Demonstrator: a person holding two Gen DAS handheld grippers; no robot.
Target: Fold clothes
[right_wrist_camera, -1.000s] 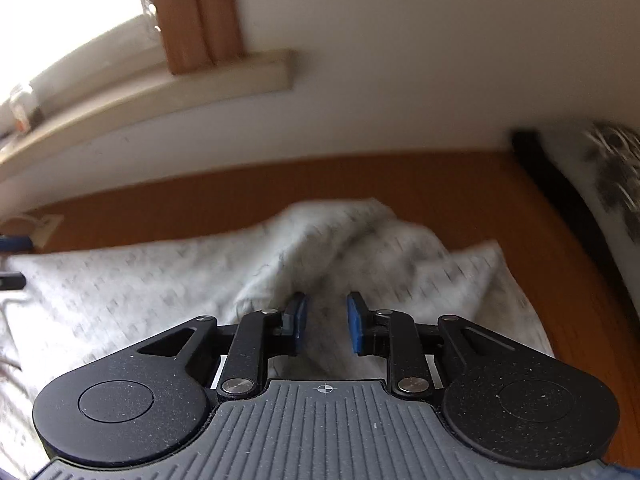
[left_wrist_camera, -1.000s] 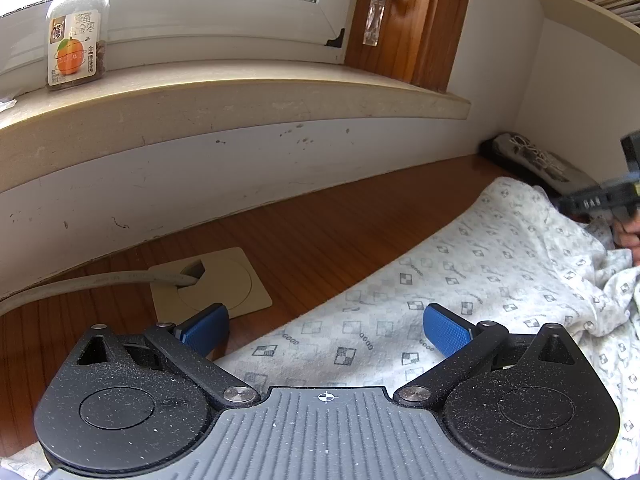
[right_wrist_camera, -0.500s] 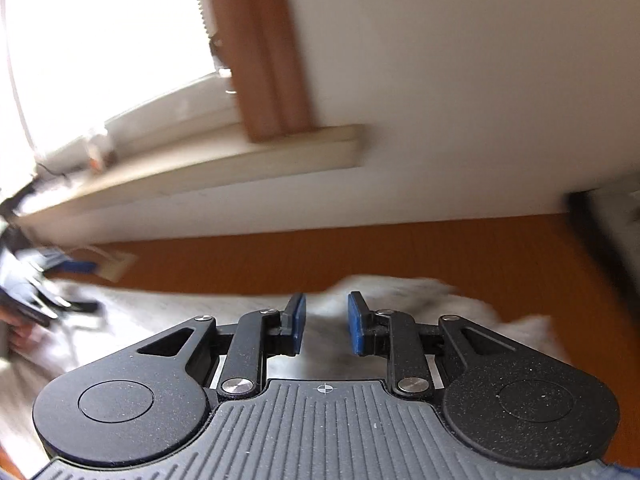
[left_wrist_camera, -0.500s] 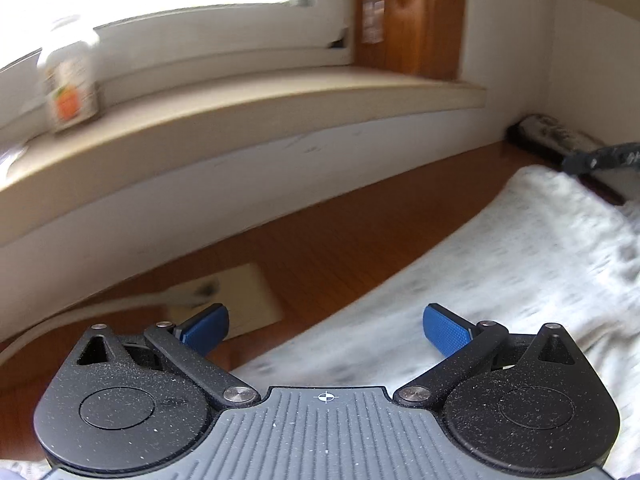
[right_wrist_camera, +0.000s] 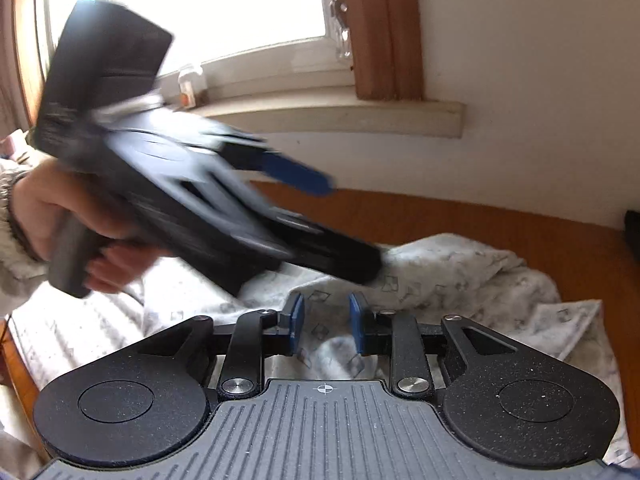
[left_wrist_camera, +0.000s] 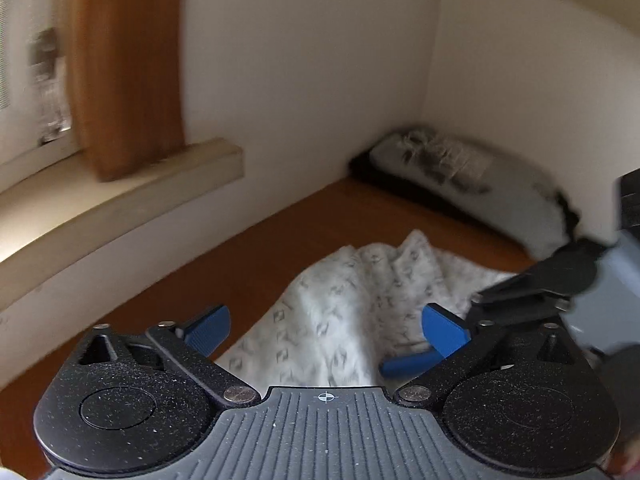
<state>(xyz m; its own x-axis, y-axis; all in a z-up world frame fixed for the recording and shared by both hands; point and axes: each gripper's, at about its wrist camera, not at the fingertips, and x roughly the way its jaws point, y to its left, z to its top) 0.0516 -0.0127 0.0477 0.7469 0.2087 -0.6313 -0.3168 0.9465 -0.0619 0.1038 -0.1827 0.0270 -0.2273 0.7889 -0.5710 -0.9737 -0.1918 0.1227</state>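
Lying bunched on the reddish-brown wooden table (left_wrist_camera: 280,236) is the white garment w/ small grey square print (left_wrist_camera: 360,300), rumpled into a ridge at its far end and spread flatter toward the cameras.

Left claw (left_wrist_camera: 326,326): blue pads are held wide apart, nothing pressed between them; the garment's ridge is seen in the gap, beneath the pads. In the right wrist view this claw is shown blurred, slanting down from upper left toward the cloth, gripped at its dark handle by a hand (right_wrist_camera: 60,216) w/ a fuzzy pale sleeve cuff (right_wrist_camera: 10,240) at the wrist.

Right claw (right_wrist_camera: 326,324): narrow gap betw. its blue pads, jaws opening; a fold of the cloth is seen in the gap, but no pad is pressed on it as far as can be told. From the left wrist view, this claw's black linkage and one blue pad are caught at the right edge, just beside the left claw's right finger.

Behind the table a cream stone windowsill (right_wrist_camera: 340,114) is set under a bright window w/ brown wooden frame (right_wrist_camera: 384,28). A small clear bottle w/ orange label (right_wrist_camera: 192,84) is stood on the sill, blurred. A grey-and-black fuzzy cushion (left_wrist_camera: 472,184) is laid in the far corner against the white wall.
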